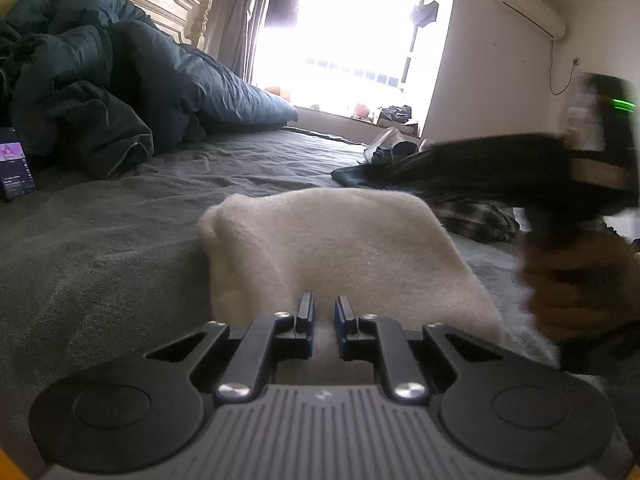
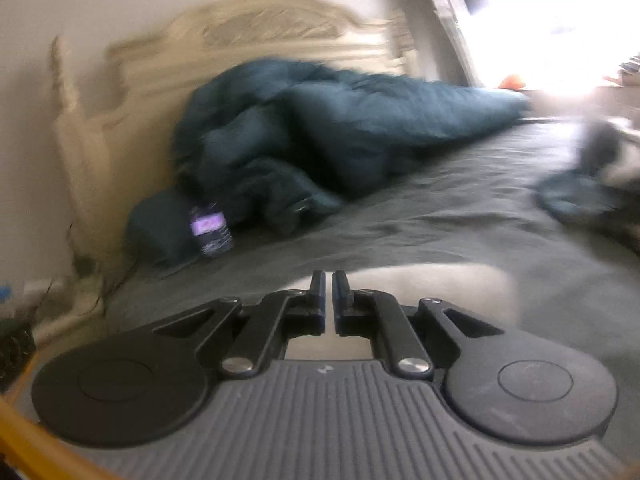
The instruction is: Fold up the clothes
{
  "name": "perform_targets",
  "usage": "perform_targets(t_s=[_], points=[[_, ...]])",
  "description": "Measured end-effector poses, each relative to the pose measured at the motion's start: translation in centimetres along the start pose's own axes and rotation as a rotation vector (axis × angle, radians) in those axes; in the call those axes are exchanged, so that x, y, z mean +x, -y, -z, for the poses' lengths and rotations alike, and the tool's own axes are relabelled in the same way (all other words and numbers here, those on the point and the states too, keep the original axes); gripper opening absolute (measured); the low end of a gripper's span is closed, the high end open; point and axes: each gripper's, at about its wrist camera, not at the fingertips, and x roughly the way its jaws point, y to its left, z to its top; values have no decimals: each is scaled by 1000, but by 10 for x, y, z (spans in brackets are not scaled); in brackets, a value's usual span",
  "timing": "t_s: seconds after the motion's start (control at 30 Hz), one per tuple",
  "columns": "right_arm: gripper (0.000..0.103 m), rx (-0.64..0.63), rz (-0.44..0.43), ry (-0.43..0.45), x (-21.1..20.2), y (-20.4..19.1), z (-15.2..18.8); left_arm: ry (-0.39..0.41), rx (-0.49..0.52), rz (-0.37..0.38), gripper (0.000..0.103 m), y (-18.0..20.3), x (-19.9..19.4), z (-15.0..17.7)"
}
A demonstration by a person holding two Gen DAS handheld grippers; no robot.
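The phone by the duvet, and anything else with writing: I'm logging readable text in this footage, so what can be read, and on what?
Phone screen: a purple picture with lines of text below, too small to read.
Left gripper body: a small pale mark, no letters.
Nothing else carries readable text.

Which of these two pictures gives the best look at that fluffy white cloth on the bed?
The left wrist view: the white cloth lies sharp and nearly whole, just ahead of the left gripper. The right wrist view is blurred and shows only a pale strip beyond the right gripper.
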Motion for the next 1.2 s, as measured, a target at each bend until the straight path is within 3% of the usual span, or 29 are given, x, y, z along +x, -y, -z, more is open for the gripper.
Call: perform_targets(t_s=[0.1,0.13,0.3,0.4,0.57,0.63,0.7,0.77,0.8,0.87,1.03,1.1,1.2], points=[[0,19,45,-108,39,10,8,0,-5,8,13,-1,1,0],[0,25,45,-108,41,16,13,-1,-5,10,13,-1,1,0],[0,102,114,-44,4,43,20,0,4,23,13,1,0,0],[0,191,90,-37,-12,66,20,2,-2,19,13,0,-1,1],[2,174,142,49,-45,47,4,5,-42,26,12,-4,-2,2],[3,138,117,72,-43,37,-9,4,-47,24,12,-4,-2,2],[4,106,75,51,-23,30,-18,5,-46,19,12,-2,-2,2],[4,13,-27,-72,14,20,-19,7,-41,11,12,0,-2,3],[4,-50,-35,-136,33,12,-14,8,-37,8,12,0,-2,3],[2,-159,47,-179,55,0,4,11,-38,8,12,0,-1,2],[0,51,155,-77,33,41,-2,10,-19,15,12,2,-3,2],[0,82,204,-48,23,57,-7,8,-11,12,12,4,-2,2],[1,70,346,-5,11,66,-10,9,-12,1,13,4,-3,3]])
